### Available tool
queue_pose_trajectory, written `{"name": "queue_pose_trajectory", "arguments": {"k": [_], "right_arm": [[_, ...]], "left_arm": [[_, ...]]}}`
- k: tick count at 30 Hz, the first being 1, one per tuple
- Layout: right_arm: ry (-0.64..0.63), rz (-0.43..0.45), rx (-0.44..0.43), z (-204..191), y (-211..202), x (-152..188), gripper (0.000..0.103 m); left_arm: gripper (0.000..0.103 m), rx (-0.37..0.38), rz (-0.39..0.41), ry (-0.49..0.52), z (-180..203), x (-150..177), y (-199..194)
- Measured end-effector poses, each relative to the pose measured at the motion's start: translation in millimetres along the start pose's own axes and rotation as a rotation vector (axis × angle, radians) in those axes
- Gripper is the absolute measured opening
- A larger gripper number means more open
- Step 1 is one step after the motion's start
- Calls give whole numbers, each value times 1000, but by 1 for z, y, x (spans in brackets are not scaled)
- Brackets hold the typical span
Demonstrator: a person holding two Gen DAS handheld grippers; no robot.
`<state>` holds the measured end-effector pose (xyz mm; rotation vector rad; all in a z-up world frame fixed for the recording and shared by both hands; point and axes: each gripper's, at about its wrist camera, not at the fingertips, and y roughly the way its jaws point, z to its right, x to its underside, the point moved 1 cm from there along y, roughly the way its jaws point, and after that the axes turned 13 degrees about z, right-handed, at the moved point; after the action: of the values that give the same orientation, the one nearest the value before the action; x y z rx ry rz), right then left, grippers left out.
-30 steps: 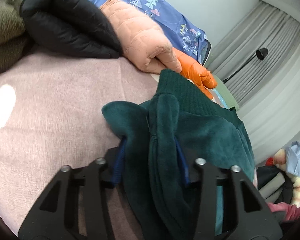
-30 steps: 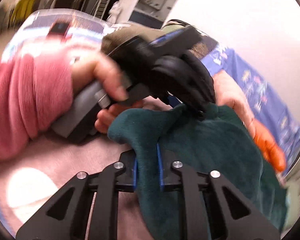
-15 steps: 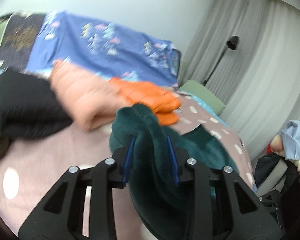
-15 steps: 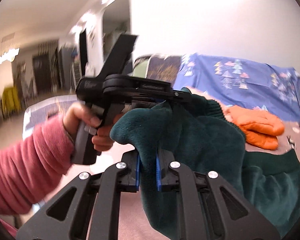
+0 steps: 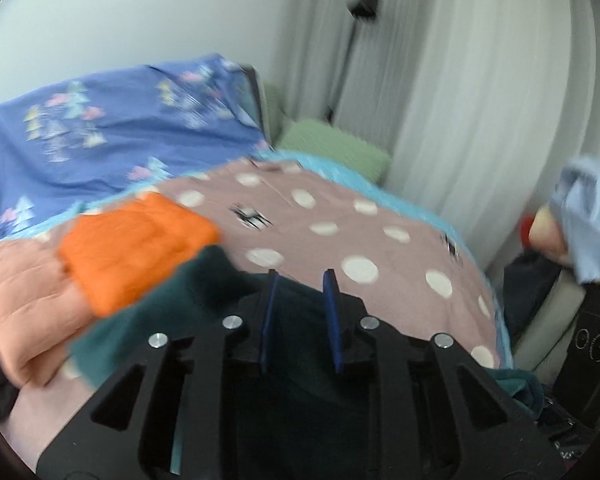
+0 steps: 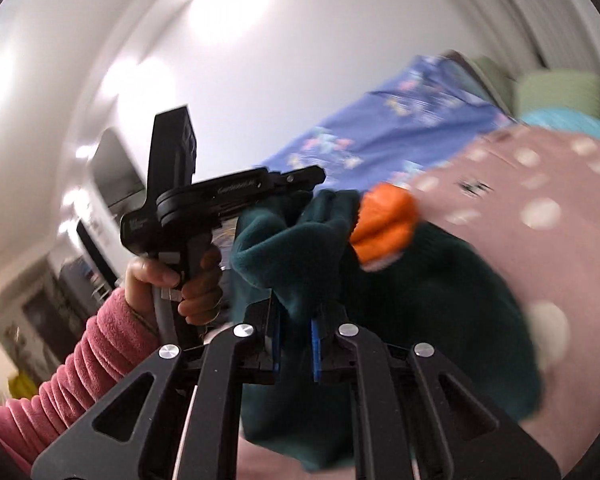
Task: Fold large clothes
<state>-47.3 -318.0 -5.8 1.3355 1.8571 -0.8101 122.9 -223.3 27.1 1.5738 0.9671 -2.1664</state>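
With the right gripper (image 6: 294, 332) clamped on the green fleece (image 6: 428, 292), the left gripper (image 5: 300, 312) (jaws parted, apparently empty) needs to re-pinch fabric at 6 o'clock, keeping the edge taut.

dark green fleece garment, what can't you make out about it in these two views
- Left wrist view: the dark green fleece garment passes under the left gripper, whose frame hides the fabric; whether the fingers pinch it is unclear.
- Right wrist view: its lower part is hidden behind the right gripper; motion blur smears its edges.

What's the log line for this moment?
phase: lifting green fleece garment off bed | left gripper: grip unclear | right gripper: shut on garment | both views blurred
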Motion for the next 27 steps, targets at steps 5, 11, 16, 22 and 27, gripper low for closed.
{"name": "queue_pose_trajectory", "arguments": {"k": [5,11,16,22,27], "right_arm": [[147,-42,116,66,-22,27,11],[212,-78,149,100,-30,41,11],[235,-112,135,111,-29,47,12],[179,-185,170,100,-32,47,22],[66,-111,240,89,-61,11,34]], "left_arm": [[28,46,-110,105,56,20,67],[47,81,7,274,83,14,18],[46,-58,-2,244,33,16,-11],[45,-141,-247,241,1,73,61],[44,-115,-303,249,2,71,86]]}}
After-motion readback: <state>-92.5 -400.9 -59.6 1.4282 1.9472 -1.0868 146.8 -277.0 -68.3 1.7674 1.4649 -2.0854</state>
